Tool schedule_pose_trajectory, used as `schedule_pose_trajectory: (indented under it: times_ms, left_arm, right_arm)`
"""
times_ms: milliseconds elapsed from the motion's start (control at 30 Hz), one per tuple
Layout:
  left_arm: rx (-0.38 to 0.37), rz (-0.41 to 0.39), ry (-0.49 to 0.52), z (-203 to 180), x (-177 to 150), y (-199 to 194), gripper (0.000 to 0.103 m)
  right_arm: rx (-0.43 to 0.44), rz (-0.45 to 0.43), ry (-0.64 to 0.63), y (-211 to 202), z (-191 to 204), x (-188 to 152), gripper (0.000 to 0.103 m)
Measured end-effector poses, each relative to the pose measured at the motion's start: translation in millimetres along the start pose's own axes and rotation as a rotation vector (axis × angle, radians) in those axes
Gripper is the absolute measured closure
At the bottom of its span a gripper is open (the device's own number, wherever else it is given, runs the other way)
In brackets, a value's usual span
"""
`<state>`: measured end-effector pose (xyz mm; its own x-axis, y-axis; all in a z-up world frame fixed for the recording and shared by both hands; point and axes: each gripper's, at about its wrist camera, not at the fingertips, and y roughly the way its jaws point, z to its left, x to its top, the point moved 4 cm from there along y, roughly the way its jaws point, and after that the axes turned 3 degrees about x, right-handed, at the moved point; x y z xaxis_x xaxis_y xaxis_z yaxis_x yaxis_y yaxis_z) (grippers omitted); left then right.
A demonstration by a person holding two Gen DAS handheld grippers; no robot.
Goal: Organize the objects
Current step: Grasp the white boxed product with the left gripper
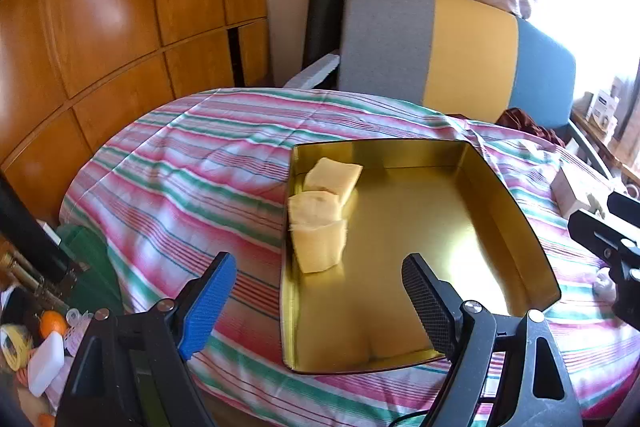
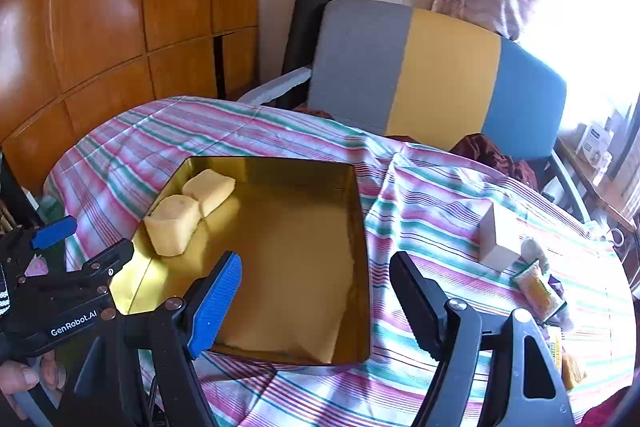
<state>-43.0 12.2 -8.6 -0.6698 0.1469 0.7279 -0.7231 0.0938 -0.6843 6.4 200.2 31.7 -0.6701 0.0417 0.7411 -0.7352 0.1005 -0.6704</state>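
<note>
Overhead, both grippers, left gripper (image 1: 316,291) and right gripper (image 2: 316,287), hung with jaws apart and empty above the gold tin (image 1: 516,211). Two yellow blocks (image 2: 192,211) lay inside at its ten o'clock corner, beyond the jaws. Striped cloth (image 1: 192,163) covered the surface.

The tin (image 2: 304,267) lies on the striped cloth (image 2: 420,195) ahead of the right gripper (image 2: 316,291). Two pale blocks (image 2: 188,215) sit touching in the tin's far-left corner. A small box (image 2: 498,239) stands on the cloth to the gripper's right, well apart from the tin.
</note>
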Motion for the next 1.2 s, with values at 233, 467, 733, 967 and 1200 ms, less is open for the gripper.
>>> schedule_pose_trajectory:
  times_ms: [233, 467, 733, 967, 1200]
  left_arm:
    - [-0.016, -0.003, 0.052, -25, 3, -2, 0.017]
    - [-0.040, -0.006, 0.110, -54, 7, -2, 0.017]
    - [-0.105, -0.033, 0.200, -100, 24, -2, 0.017]
    - [-0.211, -0.038, 0.305, -167, 41, 5, 0.017]
    - [-0.319, 0.006, 0.393, -253, 51, 22, 0.017]
  right_arm:
    - [-0.030, -0.008, 0.033, -3, -24, -5, 0.025]
    - [-0.058, 0.012, 0.075, 2, -53, -14, 0.025]
    - [-0.155, 0.103, 0.089, 18, -124, -35, 0.025]
    - [-0.360, 0.178, 0.199, 20, -248, -63, 0.025]
    - [-0.423, 0.176, 0.411, 15, -310, -96, 0.025]
